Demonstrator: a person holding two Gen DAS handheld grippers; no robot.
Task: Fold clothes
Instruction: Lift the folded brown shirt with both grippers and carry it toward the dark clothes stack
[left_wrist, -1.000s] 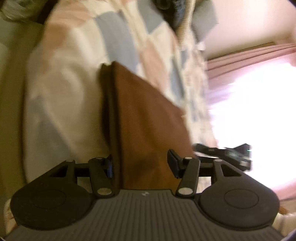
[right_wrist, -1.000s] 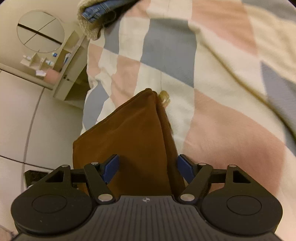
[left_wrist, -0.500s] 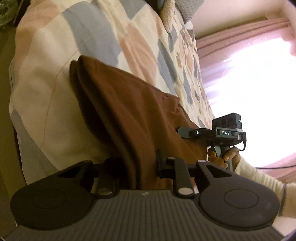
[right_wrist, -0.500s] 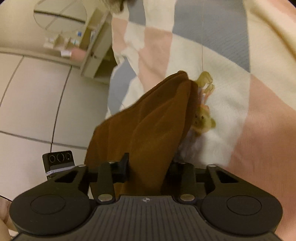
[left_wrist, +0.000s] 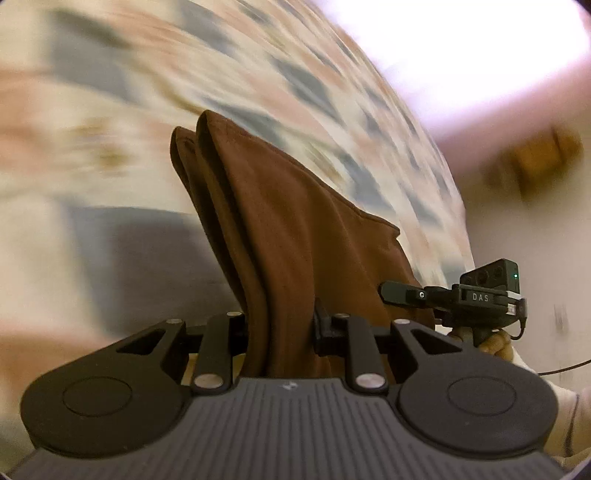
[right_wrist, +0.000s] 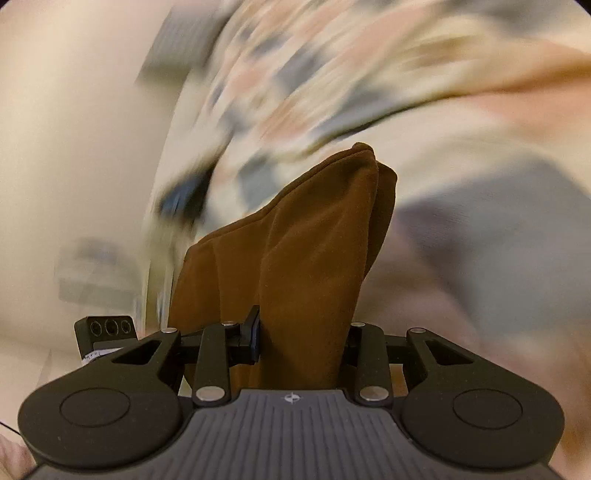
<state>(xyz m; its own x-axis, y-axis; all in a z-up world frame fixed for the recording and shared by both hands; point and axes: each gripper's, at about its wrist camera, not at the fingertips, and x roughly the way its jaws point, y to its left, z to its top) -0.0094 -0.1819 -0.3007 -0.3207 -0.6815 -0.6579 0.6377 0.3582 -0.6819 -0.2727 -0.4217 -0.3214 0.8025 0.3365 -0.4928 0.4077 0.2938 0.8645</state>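
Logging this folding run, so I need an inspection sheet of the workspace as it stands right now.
Surface: patchwork bedspread, blurred by motion.
Job's things: brown garment, folded in layers, held up between both tools.
Clutter: nothing seen.
Grippers: left hand-held gripper shut on the garment; right hand-held gripper shut on it too.
Cables: thin dark cable beside the right hand.
Surroundings: bright window; pale wall; the rest too blurred to tell.
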